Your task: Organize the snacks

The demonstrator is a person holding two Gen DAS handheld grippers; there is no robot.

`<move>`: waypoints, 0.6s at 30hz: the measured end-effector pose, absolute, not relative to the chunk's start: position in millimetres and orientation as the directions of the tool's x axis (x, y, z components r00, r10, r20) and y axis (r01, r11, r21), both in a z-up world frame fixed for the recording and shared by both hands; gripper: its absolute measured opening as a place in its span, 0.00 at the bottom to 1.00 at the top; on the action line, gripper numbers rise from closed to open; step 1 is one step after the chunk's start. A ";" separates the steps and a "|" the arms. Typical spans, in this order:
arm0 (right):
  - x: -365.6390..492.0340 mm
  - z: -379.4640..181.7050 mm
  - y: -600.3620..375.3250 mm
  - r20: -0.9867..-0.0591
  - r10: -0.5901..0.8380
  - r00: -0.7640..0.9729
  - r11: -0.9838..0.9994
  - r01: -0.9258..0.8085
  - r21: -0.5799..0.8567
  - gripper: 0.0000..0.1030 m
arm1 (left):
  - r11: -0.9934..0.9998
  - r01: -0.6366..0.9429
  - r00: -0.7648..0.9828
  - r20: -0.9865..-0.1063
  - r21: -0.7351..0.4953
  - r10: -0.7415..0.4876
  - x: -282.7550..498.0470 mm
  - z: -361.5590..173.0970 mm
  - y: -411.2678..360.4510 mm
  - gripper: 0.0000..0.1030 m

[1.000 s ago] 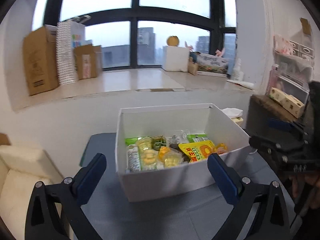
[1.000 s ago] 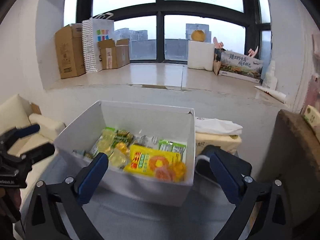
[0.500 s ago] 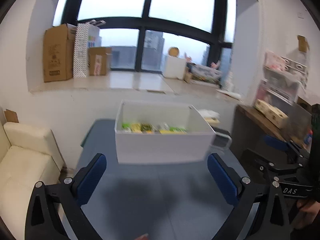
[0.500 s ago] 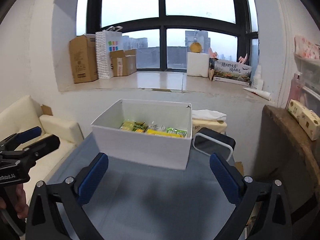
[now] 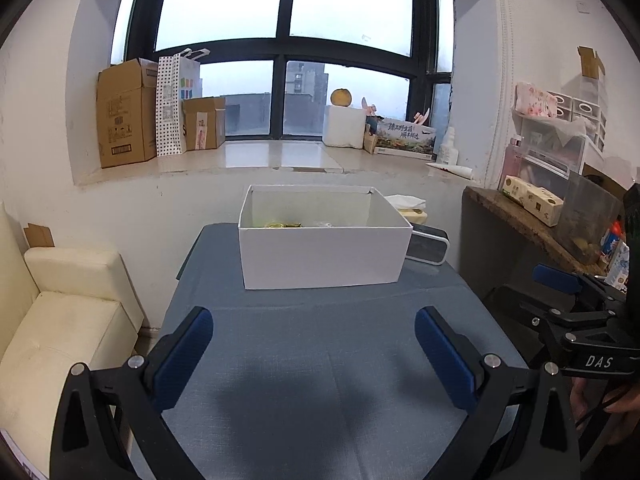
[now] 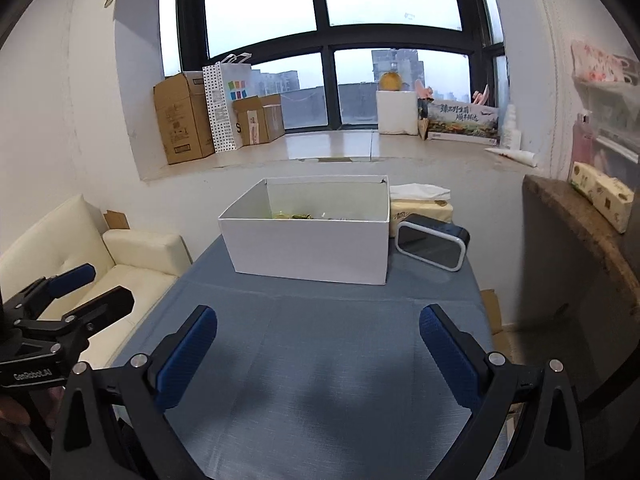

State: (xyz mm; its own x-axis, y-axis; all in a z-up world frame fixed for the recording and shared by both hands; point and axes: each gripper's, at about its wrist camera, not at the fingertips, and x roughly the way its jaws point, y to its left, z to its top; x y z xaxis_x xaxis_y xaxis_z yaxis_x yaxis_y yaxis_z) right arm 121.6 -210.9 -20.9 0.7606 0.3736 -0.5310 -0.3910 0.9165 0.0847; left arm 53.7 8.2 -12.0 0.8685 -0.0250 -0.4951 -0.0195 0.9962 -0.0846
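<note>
Left wrist view: left gripper (image 5: 314,334) hangs over the blue-grey table (image 5: 320,392), its blue-padded fingers (image 5: 182,356) spread wide with nothing between them.
Right wrist view: right gripper (image 6: 318,334) is likewise splayed wide and empty above the same cloth.
White box (image 5: 322,254): stands on the far part of the table, at 12 o'clock from both grippers and well apart from them; its top is open.
Snacks (image 5: 282,224): only a thin strip of green and yellow wrappers shows over the box's near wall, low inside; single packets cannot be told apart.
Same snacks, right view (image 6: 298,216): a sliver of green and clear packaging against the back wall.
Clock (image 6: 432,246): a dark, white-rimmed unit on the table, just beside the box at its 3 o'clock.
Tissue pack (image 6: 420,210): behind the clock, near the box's far right corner, white sheet sticking up.
Other gripper seen: the right one appears at 3 o'clock in the left view (image 5: 560,300), a hand (image 5: 608,404) under it; the left one at 9 o'clock in the right view.
Sofa (image 5: 60,320): cream, at 9 o'clock of the table.
Window sill (image 6: 328,148): cardboard boxes (image 6: 182,118) and a dotted paper bag (image 6: 224,104) at 11 o'clock.
</note>
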 end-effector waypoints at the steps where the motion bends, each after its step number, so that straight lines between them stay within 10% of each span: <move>1: 120.3 -20.0 -210.7 -0.528 0.377 0.761 0.915 -0.394 0.086 1.00 | 0.996 -0.020 0.869 -0.495 -0.085 -0.025 52.4 -11.2 7.7 1.00; 18: 115.2 -14.4 -213.6 -0.516 0.378 0.769 0.916 -0.392 0.086 1.00 | 0.997 -0.017 0.868 -0.495 -0.077 -0.024 52.1 -7.8 3.2 1.00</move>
State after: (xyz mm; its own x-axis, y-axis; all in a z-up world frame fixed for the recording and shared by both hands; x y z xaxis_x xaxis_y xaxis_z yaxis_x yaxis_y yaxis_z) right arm 115.2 -213.6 -14.4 0.7689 0.3776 -0.5160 -0.3918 0.9160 0.0865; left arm 52.1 3.2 -7.8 0.8684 -0.0237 -0.4953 -0.0166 0.9969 -0.0768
